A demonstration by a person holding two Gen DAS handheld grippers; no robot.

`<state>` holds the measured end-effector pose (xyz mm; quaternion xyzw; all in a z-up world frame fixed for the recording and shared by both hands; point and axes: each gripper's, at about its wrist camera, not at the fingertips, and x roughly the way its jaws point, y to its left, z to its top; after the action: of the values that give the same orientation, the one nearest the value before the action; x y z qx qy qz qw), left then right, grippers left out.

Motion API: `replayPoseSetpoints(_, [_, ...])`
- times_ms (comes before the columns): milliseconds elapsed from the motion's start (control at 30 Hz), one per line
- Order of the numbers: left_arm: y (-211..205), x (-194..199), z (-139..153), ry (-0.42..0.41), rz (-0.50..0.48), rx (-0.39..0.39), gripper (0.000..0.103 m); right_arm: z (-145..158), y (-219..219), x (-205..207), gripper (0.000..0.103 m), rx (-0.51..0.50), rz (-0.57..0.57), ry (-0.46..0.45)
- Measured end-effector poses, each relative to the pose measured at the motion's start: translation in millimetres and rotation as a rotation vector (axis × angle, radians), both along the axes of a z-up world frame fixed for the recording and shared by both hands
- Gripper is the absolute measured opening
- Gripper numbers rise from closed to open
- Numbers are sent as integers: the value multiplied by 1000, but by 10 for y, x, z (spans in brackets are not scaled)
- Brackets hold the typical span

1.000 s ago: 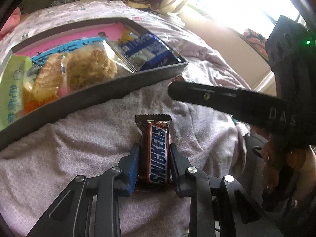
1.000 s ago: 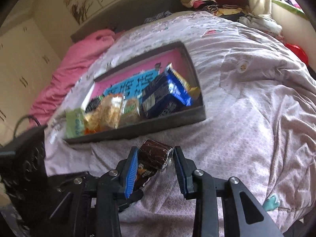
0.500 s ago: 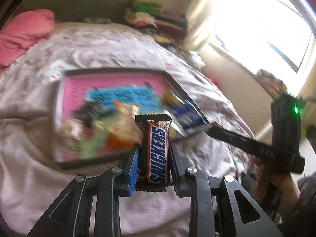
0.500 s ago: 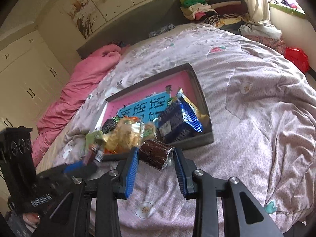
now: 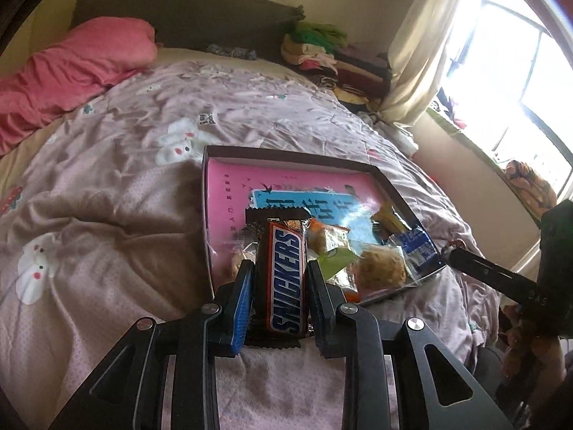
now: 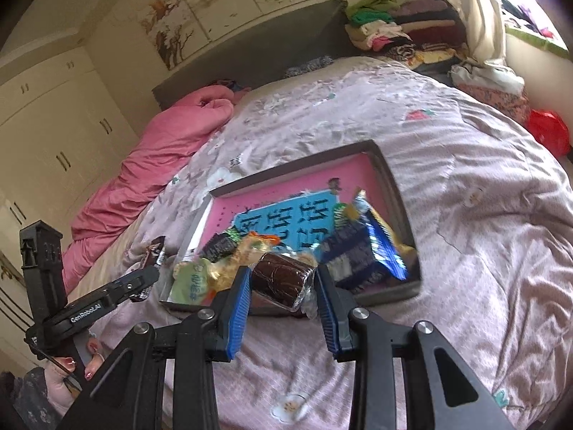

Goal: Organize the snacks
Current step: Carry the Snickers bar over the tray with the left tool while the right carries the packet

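My left gripper [image 5: 280,265] is shut on a Snickers bar [image 5: 288,304], holding it upright above the bedspread at the near left corner of the tray [image 5: 286,154]. My right gripper [image 6: 282,270] is shut on a dark chocolate roll [image 6: 279,281] in clear wrap, in the air just before the tray's [image 6: 394,193] near edge. The dark-rimmed, pink-bottomed tray holds several snacks: a blue packet [image 6: 361,254], a green packet [image 6: 191,281] and a cookie packet [image 5: 379,268]. In the right wrist view the left gripper [image 6: 148,279] sits to the left with the Snickers bar [image 6: 155,251].
The tray lies on a wrinkled lilac bedspread [image 5: 107,251]. A pink duvet [image 5: 71,68] is bunched at the head of the bed. Folded clothes [image 6: 386,32] are stacked by the headboard. Wardrobes [image 6: 53,125] stand left, a window [image 5: 519,71] right.
Both grippers have risen off the bedspread with their snacks. The left one swung left and up, so the whole tray now shows past the Snickers bar.
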<state>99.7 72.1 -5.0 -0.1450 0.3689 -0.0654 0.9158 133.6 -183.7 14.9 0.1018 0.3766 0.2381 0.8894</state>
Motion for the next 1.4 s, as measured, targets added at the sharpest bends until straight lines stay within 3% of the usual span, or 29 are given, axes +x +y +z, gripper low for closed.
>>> replayPoseSetpoints(567, [26,104,-112,14,5,11,30,-55,722,38,36,-95,123,-30])
replayPoseSetpoints(900, [15,132,-151,22,0,13,30,-115,929,41,36,-181,157,-60])
replayPoseSetpoints(1400, [-6,144,-182,27,-3,16,30,-218,1081,-55,36,-207,220,-64])
